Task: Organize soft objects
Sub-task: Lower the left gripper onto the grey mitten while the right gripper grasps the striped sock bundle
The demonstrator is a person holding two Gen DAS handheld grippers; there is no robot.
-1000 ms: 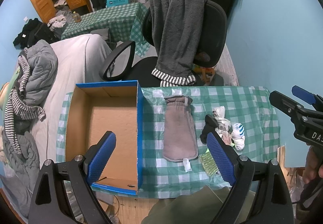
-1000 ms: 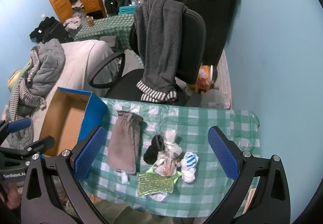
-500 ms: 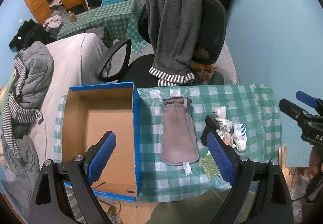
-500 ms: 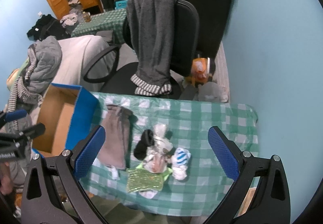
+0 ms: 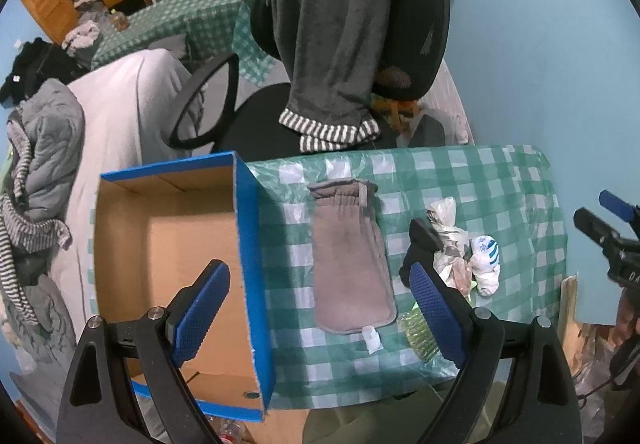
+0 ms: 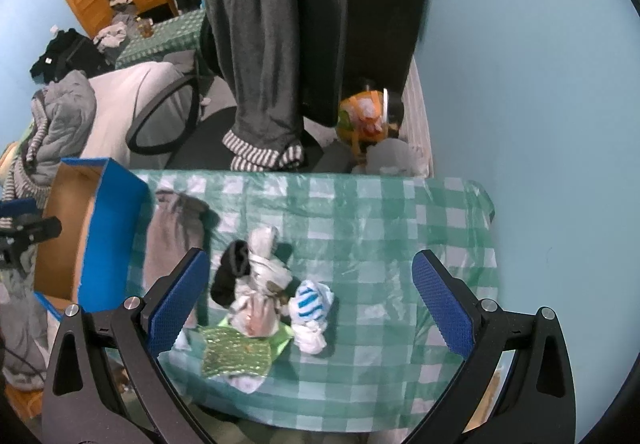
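Observation:
A grey-brown mitten (image 5: 350,256) lies flat on the green checked table (image 5: 500,179), also seen in the right wrist view (image 6: 170,240). Right of it is a small pile: a black sock (image 6: 232,272), a white patterned bundle (image 6: 260,284), a blue-striped white sock (image 6: 310,304) and a green glittery cloth (image 6: 236,354). An empty blue-edged cardboard box (image 5: 176,244) stands at the table's left end. My left gripper (image 5: 320,312) is open above the box wall and mitten. My right gripper (image 6: 310,308) is open above the pile.
A black office chair (image 6: 320,43) with grey striped-cuff trousers (image 6: 264,55) draped over it stands behind the table. A bed with piled clothes (image 5: 44,147) is to the left. A blue wall (image 6: 520,63) bounds the right side. An orange bag (image 6: 360,119) lies on the floor.
Both grippers have shifted a little: the table and box sit lower and more to the right in the left view, and the pile has moved left in the right view. Nothing was grasped.

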